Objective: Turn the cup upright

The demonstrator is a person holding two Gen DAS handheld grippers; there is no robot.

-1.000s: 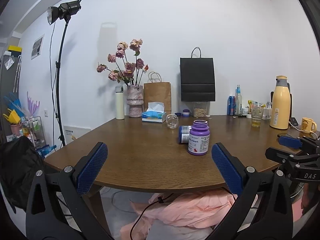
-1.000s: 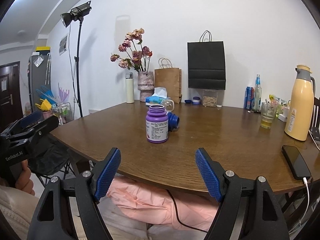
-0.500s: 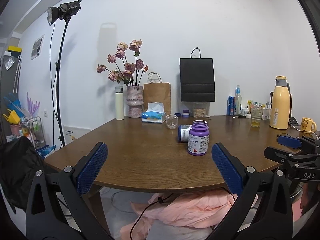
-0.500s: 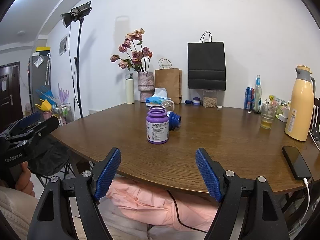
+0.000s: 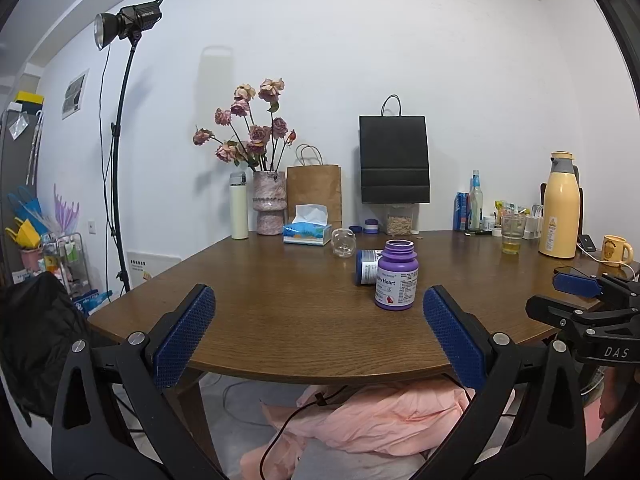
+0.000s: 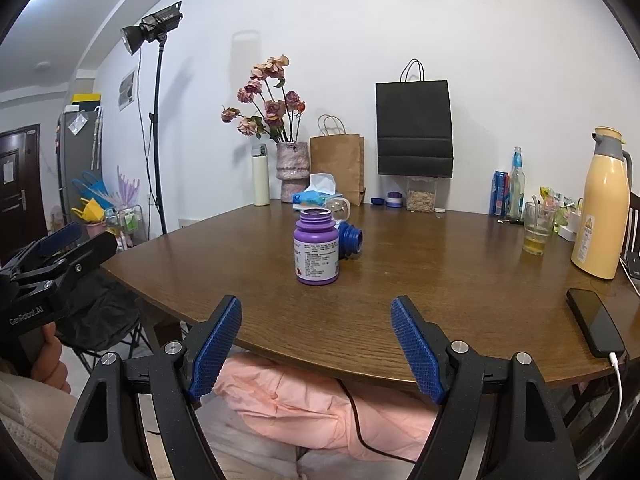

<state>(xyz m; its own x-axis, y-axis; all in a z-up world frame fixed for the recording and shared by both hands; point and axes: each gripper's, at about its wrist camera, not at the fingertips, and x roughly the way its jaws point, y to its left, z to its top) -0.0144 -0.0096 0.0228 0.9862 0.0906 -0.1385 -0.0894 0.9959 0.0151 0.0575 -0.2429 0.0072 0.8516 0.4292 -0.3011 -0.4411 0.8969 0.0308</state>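
The small clear glass cup lies on its side far back on the brown wooden table, just beyond a purple plastic bottle. Left gripper and right gripper gape wide, holding nothing, at the near edge.

Table: you face a round brown wooden top.
Purple bottle: upright, lid off, near the middle.
Blue bottle: lying on its side just behind the purple one.
Far edge: you see a white flask, a vase of dried roses, a tissue box, a brown bag and a black bag.
Right side: a yellow thermos, a glass of yellow drink, and a phone on a white cable.
Left of the table: a studio light on a stand.
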